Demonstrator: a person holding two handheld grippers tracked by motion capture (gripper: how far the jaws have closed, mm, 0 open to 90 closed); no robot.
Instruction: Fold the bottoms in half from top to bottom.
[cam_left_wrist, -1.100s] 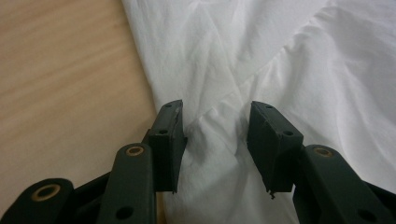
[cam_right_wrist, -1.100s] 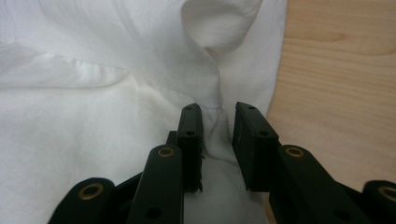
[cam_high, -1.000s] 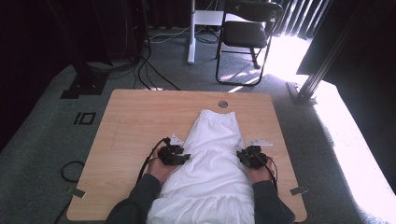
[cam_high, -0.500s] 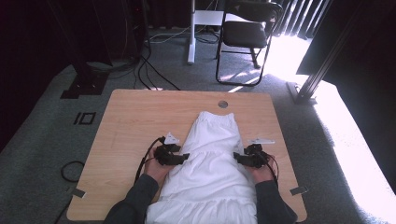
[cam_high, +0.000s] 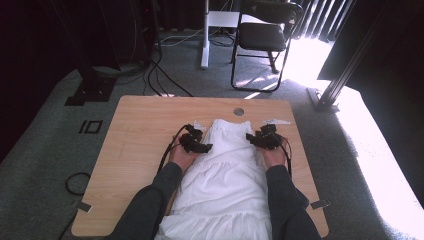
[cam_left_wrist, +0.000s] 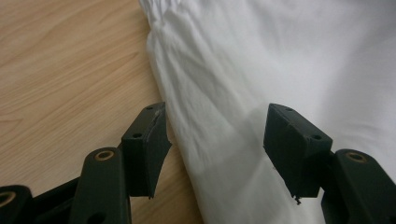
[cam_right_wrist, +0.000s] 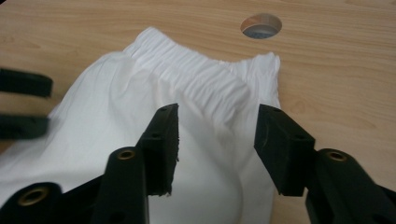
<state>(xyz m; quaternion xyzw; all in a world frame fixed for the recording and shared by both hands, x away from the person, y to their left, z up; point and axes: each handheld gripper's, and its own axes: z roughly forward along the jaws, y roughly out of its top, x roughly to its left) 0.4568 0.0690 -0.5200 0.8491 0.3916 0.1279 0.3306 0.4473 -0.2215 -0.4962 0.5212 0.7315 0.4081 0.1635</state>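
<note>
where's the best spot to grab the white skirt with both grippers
Probably the two ends of the gathered waistband of the white skirt, the left gripper coming in from its left edge and the right gripper from its right: the band is thick, bunched and lies flat at the far end.

Looks like a lab or recording studio set up in an office-type room, not a home. Grey carpet floor (cam_high: 45, 200) w/ black cables (cam_high: 160, 80) running loose across it. Metal rig legs: dark stand base (cam_high: 90, 92) at left, slanted aluminium profile post (cam_high: 345, 70) at right, white column (cam_high: 205, 35) at back. Plain light-wood surface (cam_high: 140, 130) w/ a cable grommet hole (cam_high: 238, 111). Black folding chair (cam_high: 262, 37) behind. Dark curtains, vertical blinds (cam_high: 320, 15) letting sun in.
</note>
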